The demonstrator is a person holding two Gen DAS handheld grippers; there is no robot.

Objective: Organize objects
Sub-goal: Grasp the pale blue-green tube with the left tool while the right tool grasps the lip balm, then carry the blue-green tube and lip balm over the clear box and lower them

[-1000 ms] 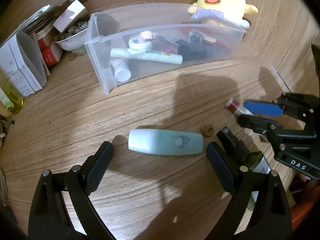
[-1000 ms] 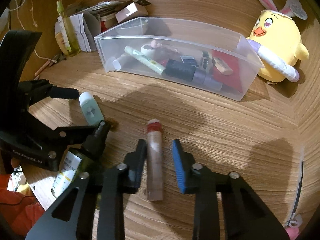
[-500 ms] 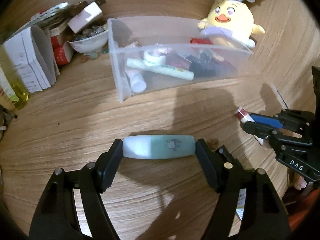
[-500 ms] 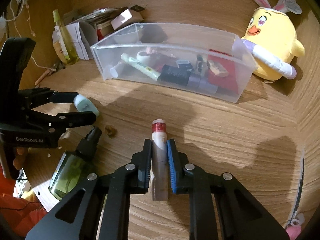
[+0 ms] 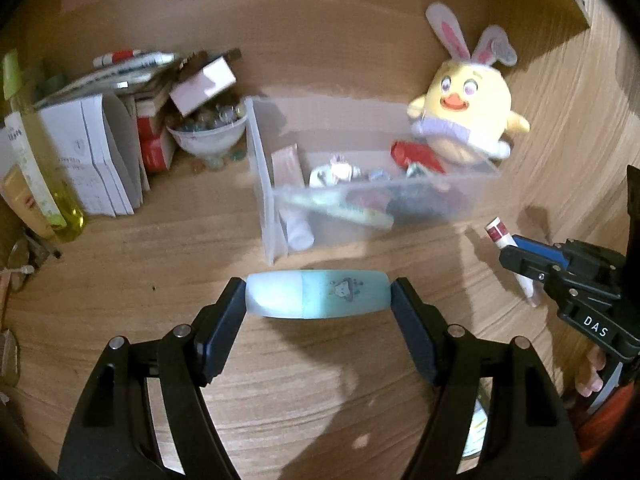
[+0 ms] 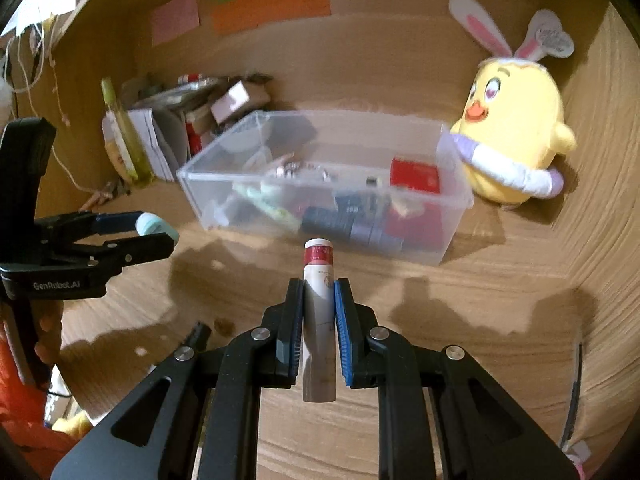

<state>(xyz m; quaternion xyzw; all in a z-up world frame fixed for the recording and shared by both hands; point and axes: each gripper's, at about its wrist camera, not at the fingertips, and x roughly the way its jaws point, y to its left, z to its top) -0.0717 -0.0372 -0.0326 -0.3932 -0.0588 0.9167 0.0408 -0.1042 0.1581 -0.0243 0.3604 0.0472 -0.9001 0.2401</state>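
Note:
My left gripper (image 5: 318, 294) is shut on a pale teal tube (image 5: 316, 294), gripped end to end and lifted above the wooden desk. It also shows in the right wrist view (image 6: 154, 230). My right gripper (image 6: 318, 308) is shut on a slim white stick with a red band (image 6: 318, 280), lifted and pointing forward. That stick shows in the left wrist view (image 5: 500, 234). A clear plastic bin (image 5: 272, 216) holding several small items lies ahead of both grippers, also in the right wrist view (image 6: 452, 236).
A yellow plush chick (image 6: 512, 128) sits right of the bin. Papers, boxes, a white bowl (image 5: 206, 138) and a yellow bottle (image 5: 44, 176) crowd the back left. A dark spray bottle (image 6: 198, 334) lies low on the desk.
Both grippers closed on their items and lifted them off the desk. The view has risen and tilted toward the bin and back wall.

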